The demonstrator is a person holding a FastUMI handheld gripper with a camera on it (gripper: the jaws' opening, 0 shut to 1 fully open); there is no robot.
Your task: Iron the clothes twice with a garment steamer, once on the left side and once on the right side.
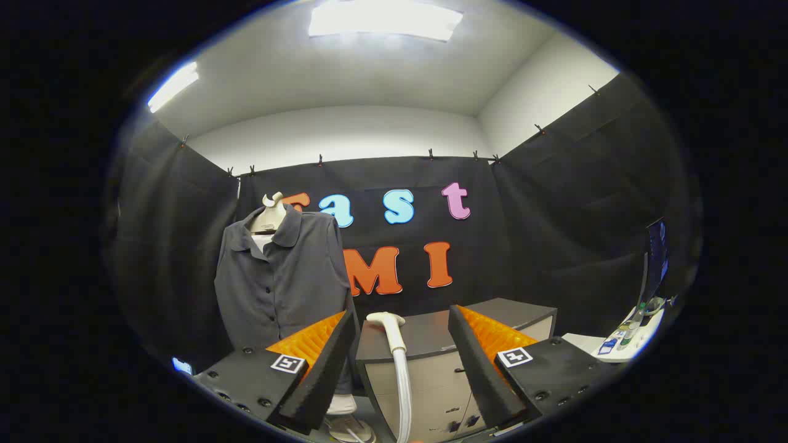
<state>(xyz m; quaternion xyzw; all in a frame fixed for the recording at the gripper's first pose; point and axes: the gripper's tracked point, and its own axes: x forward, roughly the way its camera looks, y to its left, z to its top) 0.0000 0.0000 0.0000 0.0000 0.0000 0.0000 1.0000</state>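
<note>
A dark grey button-up shirt (280,277) hangs on a white mannequin torso (269,216) beyond my left finger. A white garment steamer head (388,323) with its pale hose (403,387) rests on the near edge of a dark-topped cabinet (431,335), just ahead of the fingers and between them. My gripper (401,320) is open, with nothing held; the steamer head sits in the gap but farther off, and neither finger touches it.
The cabinet has pale drawer fronts (431,387) below its top. A white table (622,341) with small items and a monitor (655,258) stands to the right. The mannequin's base (348,424) is on the floor by the cabinet.
</note>
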